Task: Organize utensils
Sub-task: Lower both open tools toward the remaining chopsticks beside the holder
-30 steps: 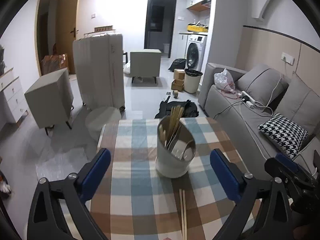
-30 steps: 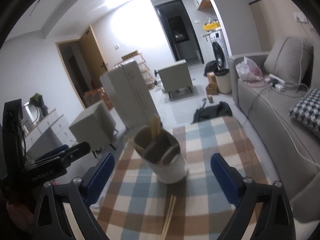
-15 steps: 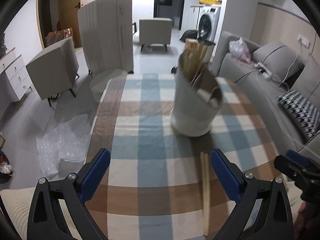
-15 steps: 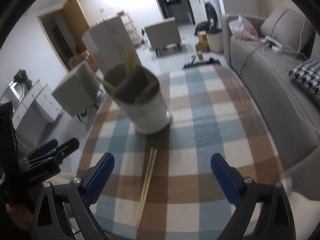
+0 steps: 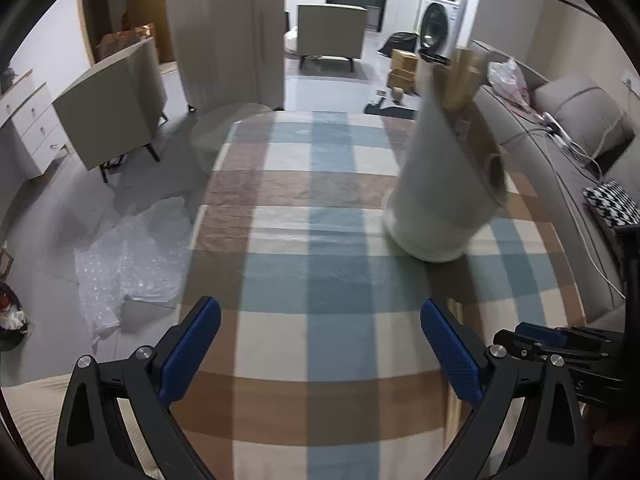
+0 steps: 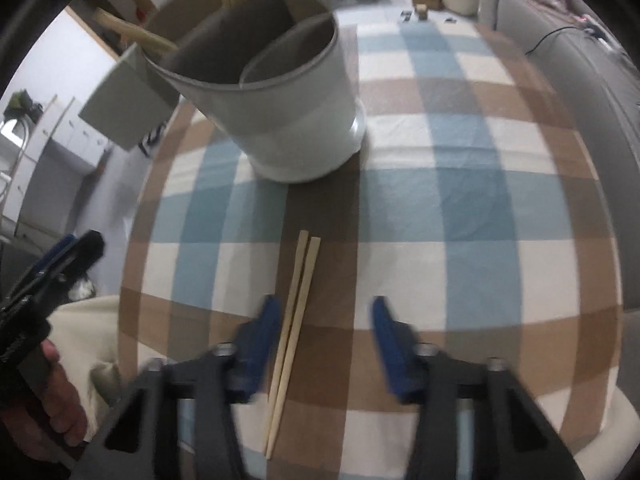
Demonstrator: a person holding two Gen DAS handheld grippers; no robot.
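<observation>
On the checked worktop (image 6: 460, 208), a chopstick pair (image 6: 294, 320) lay before the utensil holder (image 6: 288, 92). Right claw (image 6: 326, 328) gaped, apparently straddling them off-centre; closing might pinch one stick. Left claw (image 5: 320, 348) hung wide, empty.

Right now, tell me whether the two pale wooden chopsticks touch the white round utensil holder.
Apart: the right wrist view shows bare checked cloth between the chopsticks and the holder.

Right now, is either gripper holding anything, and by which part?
Nothing is held. The right gripper hangs with open jaws over the pair of pale wooden chopsticks lying on the checked tablecloth; the left gripper is open and empty.
</observation>
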